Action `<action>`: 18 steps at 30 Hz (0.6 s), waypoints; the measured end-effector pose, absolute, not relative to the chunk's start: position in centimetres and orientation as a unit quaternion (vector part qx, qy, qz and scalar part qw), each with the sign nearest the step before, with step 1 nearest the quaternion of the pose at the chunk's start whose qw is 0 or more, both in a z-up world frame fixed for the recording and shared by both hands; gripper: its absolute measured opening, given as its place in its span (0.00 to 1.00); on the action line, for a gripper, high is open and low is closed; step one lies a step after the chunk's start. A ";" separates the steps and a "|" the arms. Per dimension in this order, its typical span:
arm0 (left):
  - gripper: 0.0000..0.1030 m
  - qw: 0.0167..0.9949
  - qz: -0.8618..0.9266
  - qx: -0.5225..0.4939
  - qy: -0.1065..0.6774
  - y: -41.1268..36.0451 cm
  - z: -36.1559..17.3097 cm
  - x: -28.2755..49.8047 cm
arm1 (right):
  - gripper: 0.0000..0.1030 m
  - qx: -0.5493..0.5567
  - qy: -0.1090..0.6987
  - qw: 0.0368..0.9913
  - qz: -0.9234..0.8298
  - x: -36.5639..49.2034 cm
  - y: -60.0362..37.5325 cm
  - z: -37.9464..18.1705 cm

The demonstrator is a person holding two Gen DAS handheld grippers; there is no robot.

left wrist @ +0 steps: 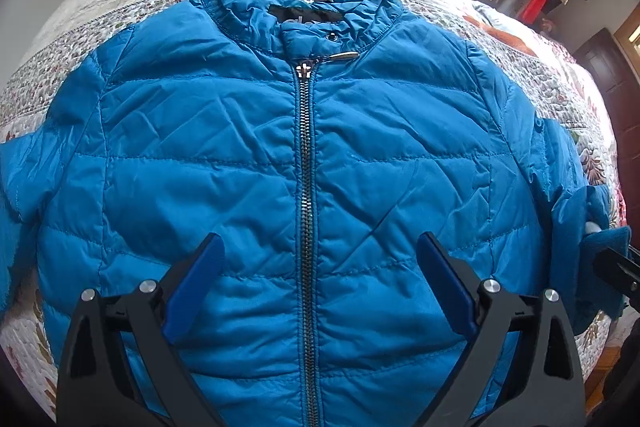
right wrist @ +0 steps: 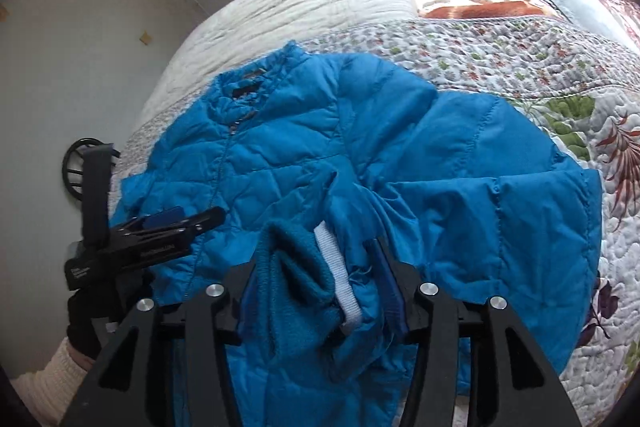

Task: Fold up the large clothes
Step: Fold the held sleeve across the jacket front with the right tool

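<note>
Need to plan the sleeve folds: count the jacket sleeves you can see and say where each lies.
2. One sleeve lies on the jacket's side toward the floral quilt, its cuff gripped by the right gripper. The other sleeve runs off the left-wrist view's left edge, mostly hidden.

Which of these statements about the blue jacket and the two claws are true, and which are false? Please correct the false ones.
1. The jacket is zipped up to the collar. True.
2. The left claw is closed on the zipper. False: it is open above the front, gripping nothing.
3. The right claw is shut on the sleeve cuff. True: the bunched cuff sits between its fingers.
4. The jacket lies on a bare wooden floor. False: it lies on a floral quilt on a bed.
5. The jacket lies with its front facing up. True.
</note>
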State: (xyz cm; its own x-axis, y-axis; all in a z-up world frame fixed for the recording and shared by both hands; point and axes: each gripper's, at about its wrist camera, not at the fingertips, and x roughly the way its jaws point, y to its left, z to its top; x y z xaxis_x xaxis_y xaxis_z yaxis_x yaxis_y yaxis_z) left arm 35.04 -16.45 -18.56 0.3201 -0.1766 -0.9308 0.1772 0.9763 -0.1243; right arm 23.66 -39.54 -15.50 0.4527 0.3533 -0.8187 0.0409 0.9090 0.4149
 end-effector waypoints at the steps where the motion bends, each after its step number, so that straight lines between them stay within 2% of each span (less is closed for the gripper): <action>1: 0.93 0.812 -0.114 -0.003 0.572 -16.6 -18.3 34.9 | 0.50 0.190 0.509 0.834 0.094 23.2 -39.6 -14.9; 6: 0.93 0.807 -0.157 -0.027 0.569 -17.6 -17.0 33.8 | 0.52 0.256 0.470 0.840 0.094 20.0 -43.0 -12.4; 8: 0.93 0.799 -0.178 -0.040 0.573 -18.5 -16.9 33.4 | 0.52 0.244 0.479 0.842 0.033 19.1 -44.9 -12.5; 11: 0.93 0.792 -0.191 -0.022 0.580 -20.9 -17.4 32.9 | 0.52 0.206 0.522 0.825 -0.070 18.7 -47.3 -14.7; 18: 0.93 0.785 -0.199 0.001 0.587 -25.0 -18.5 32.1 | 0.52 0.205 0.556 0.800 -0.094 18.3 -48.3 -19.1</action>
State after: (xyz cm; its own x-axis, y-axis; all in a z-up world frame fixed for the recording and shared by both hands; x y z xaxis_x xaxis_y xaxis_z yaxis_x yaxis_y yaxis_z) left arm 32.12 -24.98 -18.54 0.2318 -0.3109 -0.9217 0.3127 0.9211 -0.2320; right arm 18.29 -48.26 -19.12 0.3645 0.0782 -0.9279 0.3777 0.8984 0.2241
